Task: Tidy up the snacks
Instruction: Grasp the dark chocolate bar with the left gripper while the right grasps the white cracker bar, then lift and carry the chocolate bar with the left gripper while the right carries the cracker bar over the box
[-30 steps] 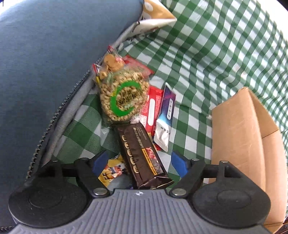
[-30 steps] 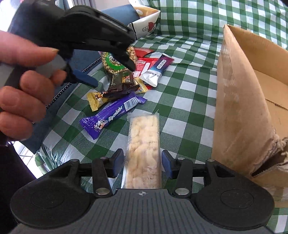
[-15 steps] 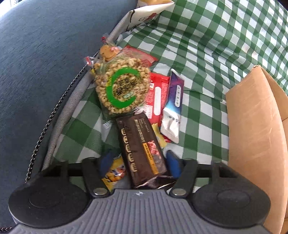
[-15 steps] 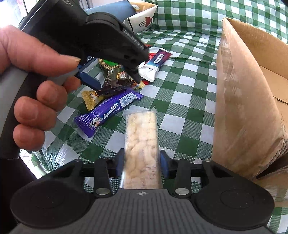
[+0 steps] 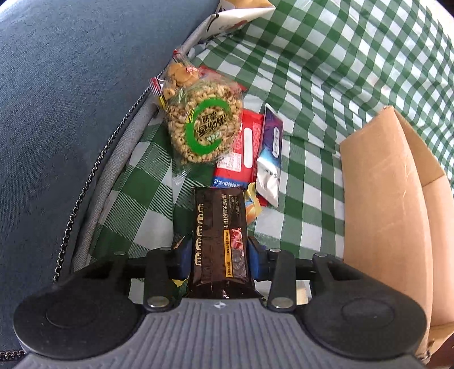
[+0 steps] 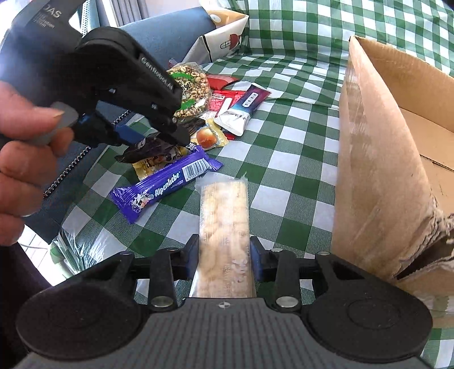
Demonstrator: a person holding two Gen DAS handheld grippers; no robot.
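Note:
A dark brown snack bar (image 5: pixel 218 221) lies lengthwise between the blue pads of my left gripper (image 5: pixel 220 249). Its jaws are closing and both pads touch the bar's edges. The right wrist view shows the same gripper (image 6: pixel 154 139), held by a hand, over the bar (image 6: pixel 150 149) at the edge of the snack pile. My right gripper (image 6: pixel 224 249) is shut on a long pale cracker pack (image 6: pixel 224 210) on the green checked cloth. An open cardboard box (image 6: pixel 374 170) stands right of both grippers.
The pile holds a round puffed-grain pack (image 5: pixel 204 125), a red pack (image 5: pixel 244 147), a purple-white sachet (image 5: pixel 271 153), a purple Alpenliebe bar (image 6: pixel 167 184) and a yellow pack (image 6: pixel 147 167). A blue cushion (image 5: pixel 71 99) lies left; a white paper bag (image 5: pixel 241 14) sits behind.
My left jaws have narrowed from wide apart onto the dark brown bar, and that gripper has shifted a little. My right jaws have closed onto the cracker pack.

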